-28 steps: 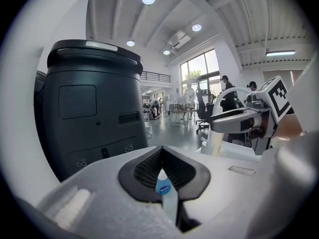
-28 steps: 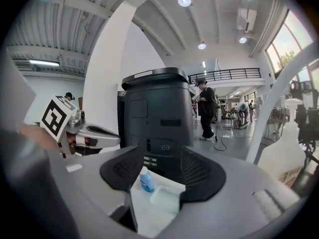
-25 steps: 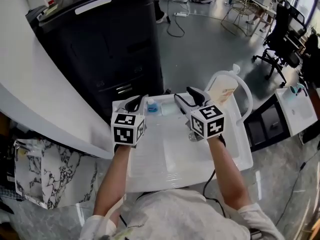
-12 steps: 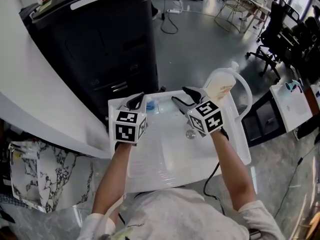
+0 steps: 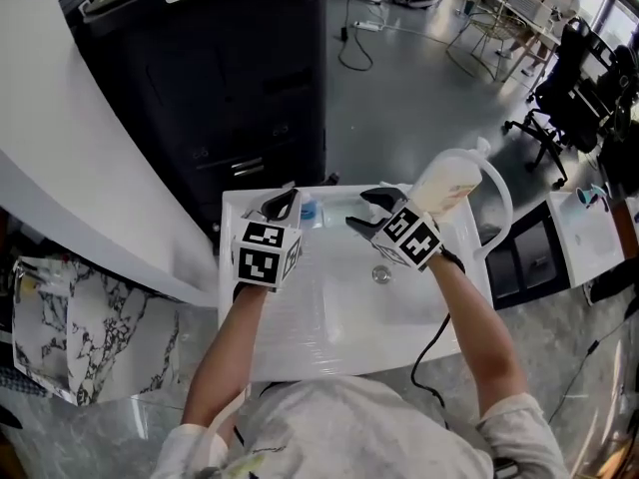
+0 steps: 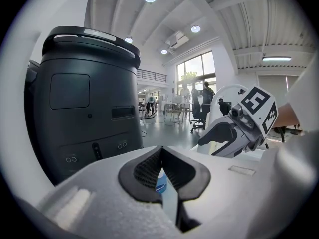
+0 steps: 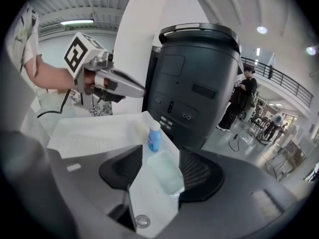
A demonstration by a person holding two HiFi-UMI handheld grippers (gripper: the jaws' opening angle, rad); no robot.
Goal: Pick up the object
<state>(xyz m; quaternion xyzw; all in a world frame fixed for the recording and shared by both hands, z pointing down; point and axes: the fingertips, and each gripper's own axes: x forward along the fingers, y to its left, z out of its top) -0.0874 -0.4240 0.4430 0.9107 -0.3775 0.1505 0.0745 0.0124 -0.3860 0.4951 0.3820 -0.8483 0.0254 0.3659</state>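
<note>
A small blue bottle point(image 5: 308, 210) with a white cap stands at the back rim of the white basin point(image 5: 300, 337), beside a clear shallow dish point(image 5: 334, 215). My left gripper point(image 5: 285, 204) hovers just left of the bottle, its tips together and nothing held; the left gripper view shows the bottle point(image 6: 160, 182) through the slit below the tips point(image 6: 160, 156). My right gripper point(image 5: 367, 210) hangs to the right of the dish, jaws opening wide and empty. The right gripper view point(image 7: 160, 163) shows the bottle point(image 7: 154, 136) and dish point(image 7: 167, 176) ahead between the fingers.
A tall black machine point(image 5: 230, 68) stands right behind the basin. A large white jug point(image 5: 447, 180) with a curved white pipe point(image 5: 502, 200) sits at the back right. A drain point(image 5: 380, 274) lies in the basin floor. Office chairs point(image 5: 574, 78) stand far right.
The right gripper's jaws have spread a little wider. Both grippers have stayed over the back of the basin while the head view has shifted slightly.
</note>
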